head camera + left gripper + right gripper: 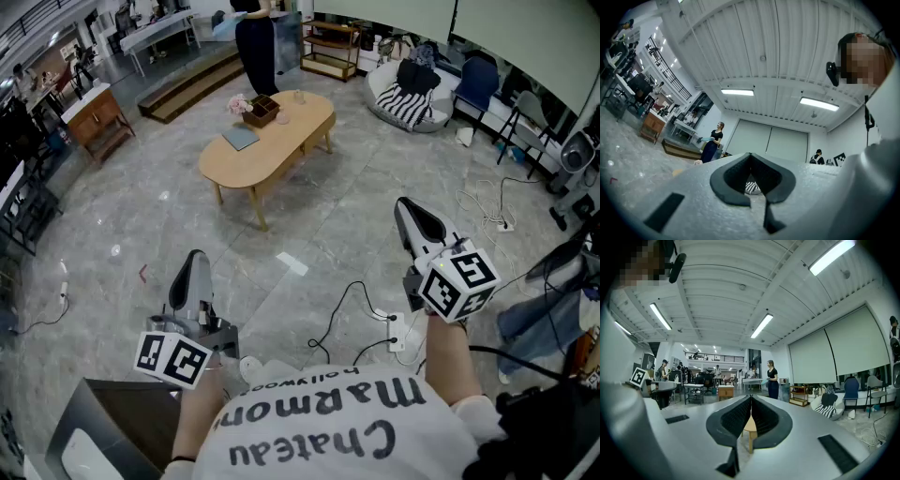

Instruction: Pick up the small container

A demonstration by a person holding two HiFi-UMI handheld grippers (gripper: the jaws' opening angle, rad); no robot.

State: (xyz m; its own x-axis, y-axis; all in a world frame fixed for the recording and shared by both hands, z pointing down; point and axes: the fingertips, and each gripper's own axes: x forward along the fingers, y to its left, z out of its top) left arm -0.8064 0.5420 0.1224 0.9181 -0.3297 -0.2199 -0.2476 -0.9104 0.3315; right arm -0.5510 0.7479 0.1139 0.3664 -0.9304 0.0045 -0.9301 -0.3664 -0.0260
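In the head view a small brown container stands on the far end of an oval wooden table, beside pink flowers, a cup and a grey-blue book. Both grippers are held low over the floor, well short of the table. My left gripper points toward it, jaws together and empty. My right gripper is also shut on nothing. The left gripper view shows closed tips. Closed tips also fill the right gripper view, with the table showing behind them.
A person in black stands beyond the table. A striped beanbag and chairs sit at the back right. Cables and a power strip lie on the floor near my right side. A grey box is at the lower left.
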